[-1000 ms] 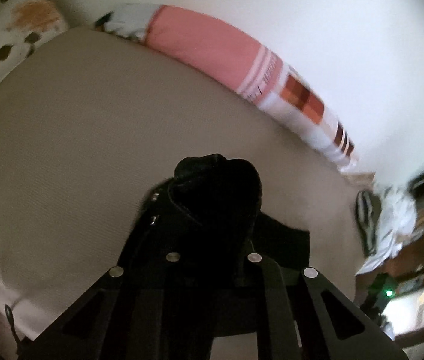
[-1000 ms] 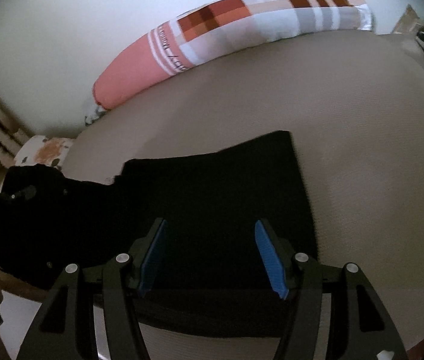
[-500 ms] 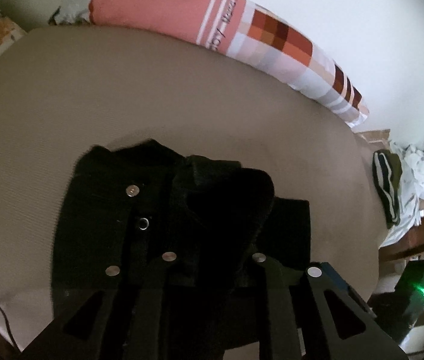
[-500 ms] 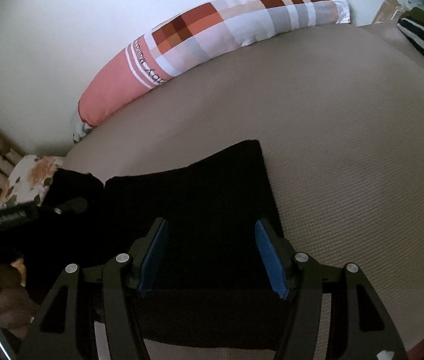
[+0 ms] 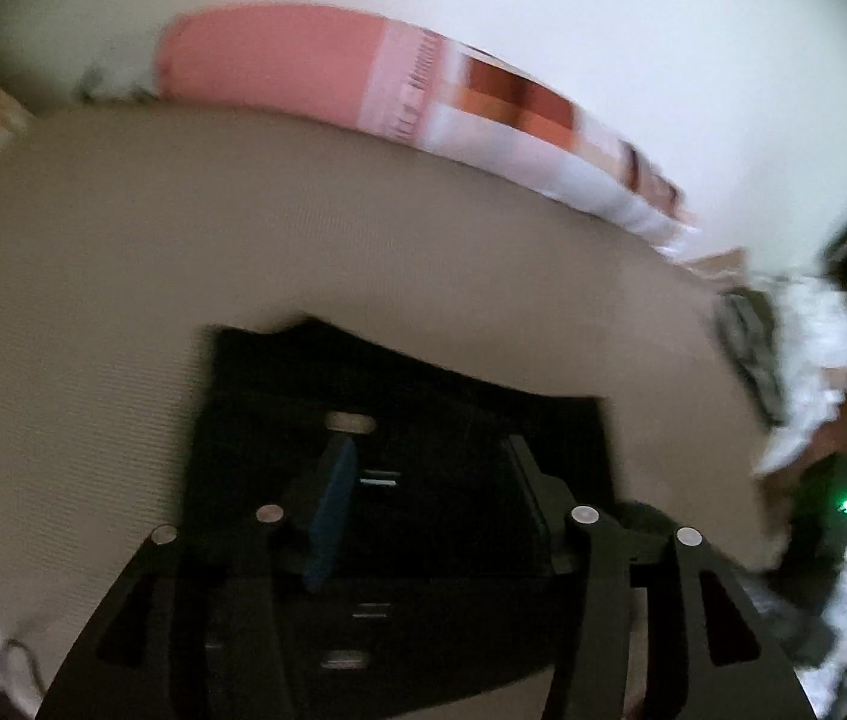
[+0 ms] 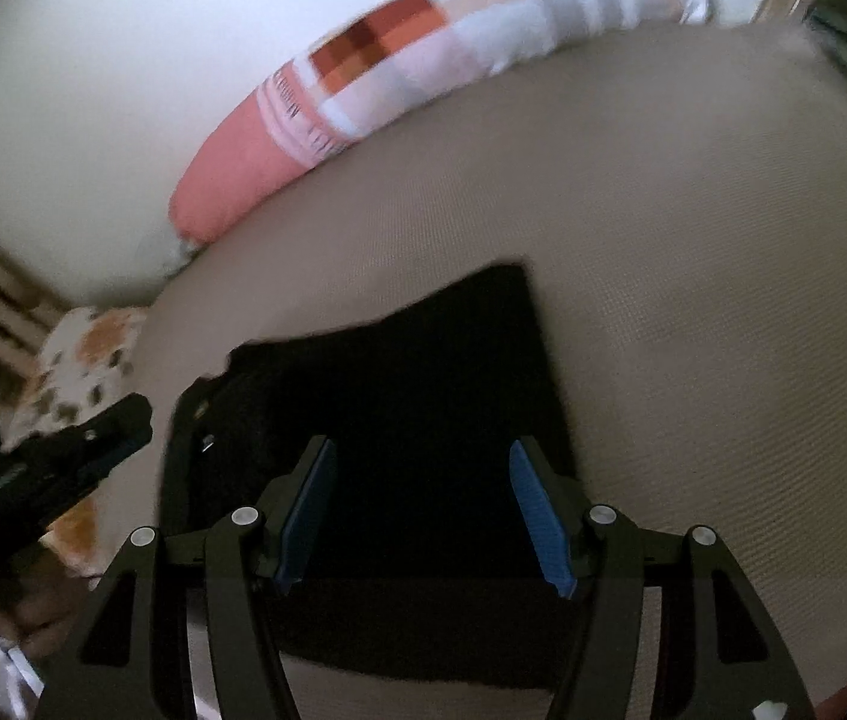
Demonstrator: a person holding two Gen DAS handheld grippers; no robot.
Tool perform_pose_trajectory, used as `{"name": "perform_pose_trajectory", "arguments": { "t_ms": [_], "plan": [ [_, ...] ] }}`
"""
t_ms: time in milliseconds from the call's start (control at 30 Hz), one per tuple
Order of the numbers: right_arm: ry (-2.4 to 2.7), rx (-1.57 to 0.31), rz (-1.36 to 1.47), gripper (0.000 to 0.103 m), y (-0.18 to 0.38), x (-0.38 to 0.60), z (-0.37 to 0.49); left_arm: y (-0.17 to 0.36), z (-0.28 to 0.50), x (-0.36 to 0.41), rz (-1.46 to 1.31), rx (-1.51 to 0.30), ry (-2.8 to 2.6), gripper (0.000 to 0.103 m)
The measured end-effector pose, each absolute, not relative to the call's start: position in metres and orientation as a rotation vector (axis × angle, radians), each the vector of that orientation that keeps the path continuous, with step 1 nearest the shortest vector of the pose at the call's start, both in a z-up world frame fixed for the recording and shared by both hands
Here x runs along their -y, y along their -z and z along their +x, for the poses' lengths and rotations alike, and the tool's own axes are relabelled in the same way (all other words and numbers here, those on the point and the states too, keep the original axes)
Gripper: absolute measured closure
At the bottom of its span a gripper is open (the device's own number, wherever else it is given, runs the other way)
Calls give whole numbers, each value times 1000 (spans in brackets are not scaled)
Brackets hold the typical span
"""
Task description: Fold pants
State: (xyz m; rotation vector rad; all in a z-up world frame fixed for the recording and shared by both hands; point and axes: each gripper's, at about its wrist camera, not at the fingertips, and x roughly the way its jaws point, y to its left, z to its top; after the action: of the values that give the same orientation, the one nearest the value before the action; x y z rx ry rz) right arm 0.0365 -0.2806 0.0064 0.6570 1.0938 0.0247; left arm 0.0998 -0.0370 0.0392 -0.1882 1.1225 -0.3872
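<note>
The black pants (image 5: 423, 414) lie folded in a flat rectangle on the beige bed (image 5: 243, 252). My left gripper (image 5: 429, 492) is open just above them, with nothing between its blue pads. In the right wrist view the pants (image 6: 411, 372) lie flat under my right gripper (image 6: 423, 510), which is open and empty above their near edge. The left gripper (image 6: 81, 450) shows at the left edge of the right wrist view, beside the pants. Both views are blurred by motion.
A long pink and checked bolster pillow (image 5: 411, 90) lies along the white wall at the far side of the bed. A flowered pillow (image 6: 81, 360) sits at the left. Striped and white clothes (image 5: 783, 348) are piled past the bed's right end.
My left gripper carried the bunched waist end over the folded legs, then let go and opened. The pants now lie flat. The right gripper stayed open over them.
</note>
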Motion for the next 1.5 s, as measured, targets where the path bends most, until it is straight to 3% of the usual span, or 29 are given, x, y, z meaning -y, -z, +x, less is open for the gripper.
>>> {"name": "perform_pose_trajectory", "arguments": {
  "t_ms": [267,633,700,800,867,933,1267,1500],
  "plan": [
    [-358,-1273,763,40,22,258,53,-10,93,-32,-8,-1130,123,51],
    [-399,-1236,820,41,46,240,87,30,80,-61,-68,-1228,81,51],
    [-401,-1217,834,45,49,238,99,32,79,-60,-70,-1232,78,51],
    [-407,-1229,842,63,56,233,115,34,78,-60,-77,-1232,70,51],
    [-419,-1247,844,81,56,228,121,34,79,-60,-87,-1230,70,51],
    [-422,-1234,808,88,44,224,121,31,80,-60,-101,-1218,72,51],
    [-386,-1059,776,92,-45,258,107,7,91,-34,-91,-1141,152,51],
    [-121,-1161,732,93,5,309,86,2,103,7,-52,-1123,206,51]
  ]
}}
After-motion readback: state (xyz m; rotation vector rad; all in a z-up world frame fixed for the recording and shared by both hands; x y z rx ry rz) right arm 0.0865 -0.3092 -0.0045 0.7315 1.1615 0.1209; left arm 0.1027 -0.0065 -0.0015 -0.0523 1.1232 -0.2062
